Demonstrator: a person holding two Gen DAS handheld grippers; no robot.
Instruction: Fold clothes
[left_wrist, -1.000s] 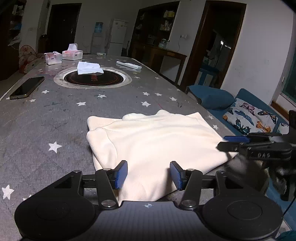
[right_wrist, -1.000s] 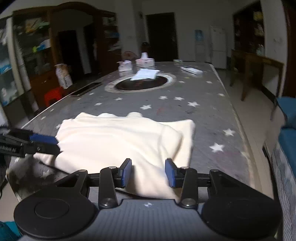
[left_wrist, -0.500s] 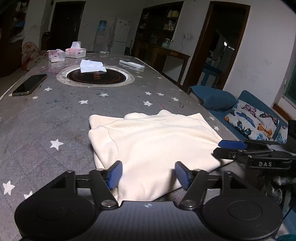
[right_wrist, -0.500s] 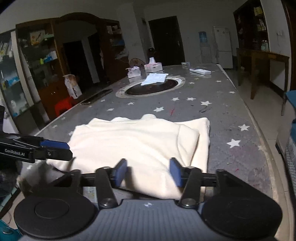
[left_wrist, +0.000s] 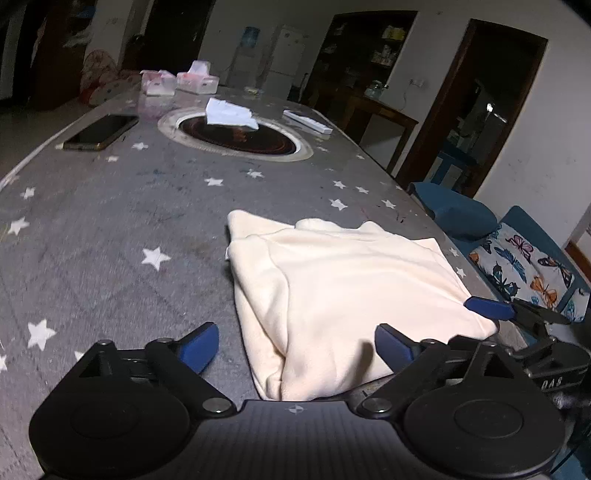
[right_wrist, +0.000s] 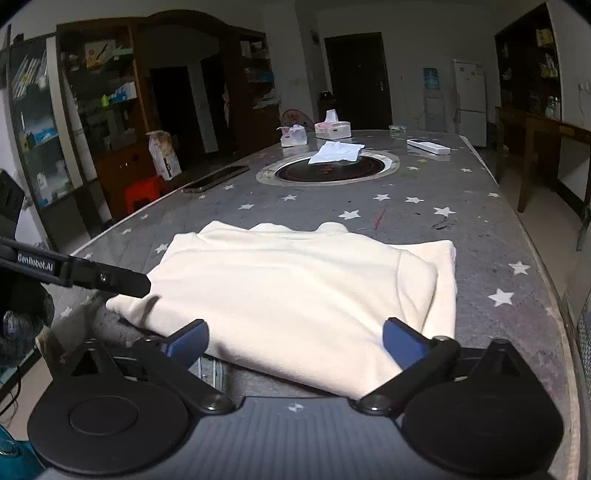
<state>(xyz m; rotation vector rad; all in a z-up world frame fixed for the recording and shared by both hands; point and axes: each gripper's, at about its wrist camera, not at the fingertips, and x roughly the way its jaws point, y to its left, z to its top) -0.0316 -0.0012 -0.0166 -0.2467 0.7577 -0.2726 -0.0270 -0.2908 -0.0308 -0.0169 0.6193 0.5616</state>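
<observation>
A cream garment (left_wrist: 343, 291) (right_wrist: 295, 291) lies folded on the grey star-patterned table (left_wrist: 110, 229), close to its near edge. My left gripper (left_wrist: 295, 343) is open, its blue-padded fingers spread either side of the garment's near left corner. My right gripper (right_wrist: 295, 339) is open too, straddling the near right part of the cloth. Neither holds anything. The right gripper's blue tip (left_wrist: 487, 308) shows at the cloth's right corner in the left wrist view. In the right wrist view the left gripper's black finger (right_wrist: 92, 275) reaches to the cloth's left corner.
Further back are a round inset hob (left_wrist: 236, 138) with a white tissue (left_wrist: 229, 114) on it, a phone (left_wrist: 101, 131), tissue boxes (left_wrist: 195, 79) and a white remote (left_wrist: 308, 122). A blue sofa with butterfly cushion (left_wrist: 524, 262) stands beyond the table's right edge. A red stool (right_wrist: 142, 192) stands left.
Both grippers have opened wider. They have drawn back and risen a little from the cloth, and the left view has swung left. The garment lies as before.
</observation>
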